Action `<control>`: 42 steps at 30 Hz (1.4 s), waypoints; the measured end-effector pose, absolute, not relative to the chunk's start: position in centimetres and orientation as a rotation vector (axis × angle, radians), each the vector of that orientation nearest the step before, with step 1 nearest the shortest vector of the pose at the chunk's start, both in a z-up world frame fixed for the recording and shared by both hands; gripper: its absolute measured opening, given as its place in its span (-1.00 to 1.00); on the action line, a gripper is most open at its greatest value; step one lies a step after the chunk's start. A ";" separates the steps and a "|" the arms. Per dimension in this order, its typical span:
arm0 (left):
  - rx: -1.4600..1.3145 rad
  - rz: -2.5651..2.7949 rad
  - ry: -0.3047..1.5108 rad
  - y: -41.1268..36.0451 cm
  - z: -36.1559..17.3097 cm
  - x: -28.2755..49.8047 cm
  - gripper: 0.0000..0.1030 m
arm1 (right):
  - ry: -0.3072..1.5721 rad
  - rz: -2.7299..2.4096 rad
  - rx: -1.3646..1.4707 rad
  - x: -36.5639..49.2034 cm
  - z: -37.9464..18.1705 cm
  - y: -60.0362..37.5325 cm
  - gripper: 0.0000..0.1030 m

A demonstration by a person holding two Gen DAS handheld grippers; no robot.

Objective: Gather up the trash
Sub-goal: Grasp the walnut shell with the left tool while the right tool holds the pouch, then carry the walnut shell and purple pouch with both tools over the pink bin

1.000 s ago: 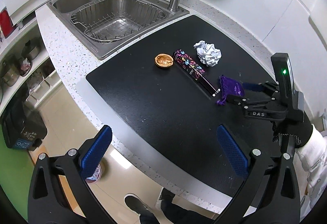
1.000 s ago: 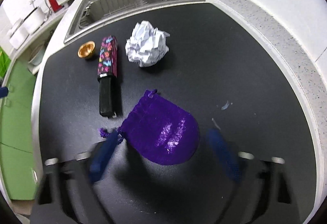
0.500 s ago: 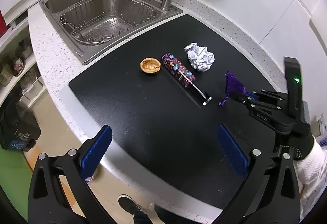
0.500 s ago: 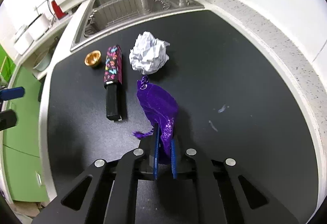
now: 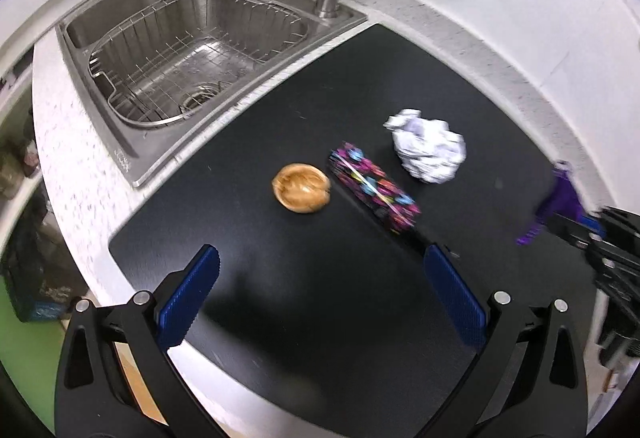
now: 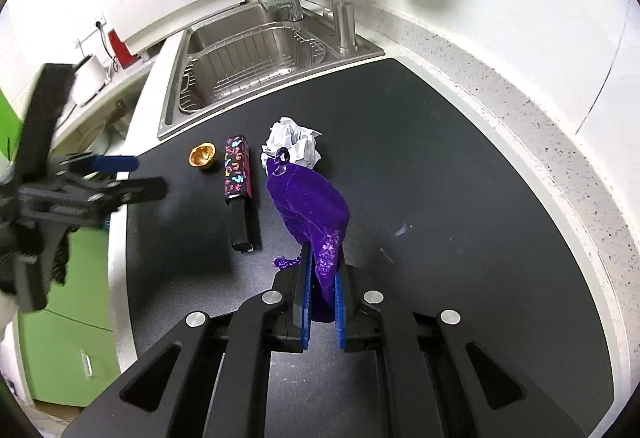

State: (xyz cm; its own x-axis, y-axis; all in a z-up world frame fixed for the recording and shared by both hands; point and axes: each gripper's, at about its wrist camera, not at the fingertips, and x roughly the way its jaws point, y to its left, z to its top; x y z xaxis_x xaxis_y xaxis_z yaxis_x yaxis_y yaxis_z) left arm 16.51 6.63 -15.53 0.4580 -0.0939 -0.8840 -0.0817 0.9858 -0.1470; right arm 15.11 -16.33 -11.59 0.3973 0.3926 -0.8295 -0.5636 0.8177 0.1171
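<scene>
Left wrist view: left gripper (image 5: 320, 294) is hanging over the black mat (image 5: 280, 278), jaws spread wide, grasping nothing. Mid-frame, a nutshell (image 5: 301, 193), a patterned tube (image 5: 374, 192) and a paper ball (image 5: 428, 150) are lying in a row. Far right, blurred, probably the purple pouch (image 5: 560, 198).

Right wrist view: right gripper (image 6: 322, 302) is pinching the purple pouch (image 6: 310, 206) at lower centre, lifted off the mat (image 6: 440, 198). The sink (image 6: 248, 54) is sitting at upper centre.
</scene>
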 end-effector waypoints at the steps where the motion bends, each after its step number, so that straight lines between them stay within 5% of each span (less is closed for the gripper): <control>1: -0.164 -0.008 1.096 6.9 -15.9 17.1 0.95 | 0.991 0.609 -0.192 15.1 -11.5 -16.4 -0.84; 9: -0.100 0.001 1.091 7.7 -18.4 20.1 0.91 | 0.998 0.592 -0.176 15.6 -11.7 -17.1 -0.84; 12: -0.088 -0.003 1.096 7.6 -18.8 20.6 0.57 | 1.004 0.583 -0.169 15.8 -11.9 -17.4 -0.84; 17: -0.066 -0.008 1.079 7.3 -18.9 21.1 0.31 | 1.010 0.579 -0.165 16.1 -12.1 -17.5 -0.84; 22: -0.056 -0.013 1.075 7.2 -18.8 21.3 -0.28 | 1.005 0.581 -0.167 16.1 -11.9 -17.2 -0.84; 42: -0.124 -0.042 1.033 6.9 -12.1 15.2 -0.28 | 0.908 0.656 -0.177 13.1 -7.2 -13.9 -0.84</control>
State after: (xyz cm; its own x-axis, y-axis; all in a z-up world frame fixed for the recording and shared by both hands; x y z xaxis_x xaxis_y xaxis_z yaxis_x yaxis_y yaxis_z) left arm 15.24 6.92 -12.13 0.5124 -0.0936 -0.8536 -0.0237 0.9921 -0.1230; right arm 13.10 -13.86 -7.19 0.4371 0.4515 -0.7779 -0.5961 0.7931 0.1253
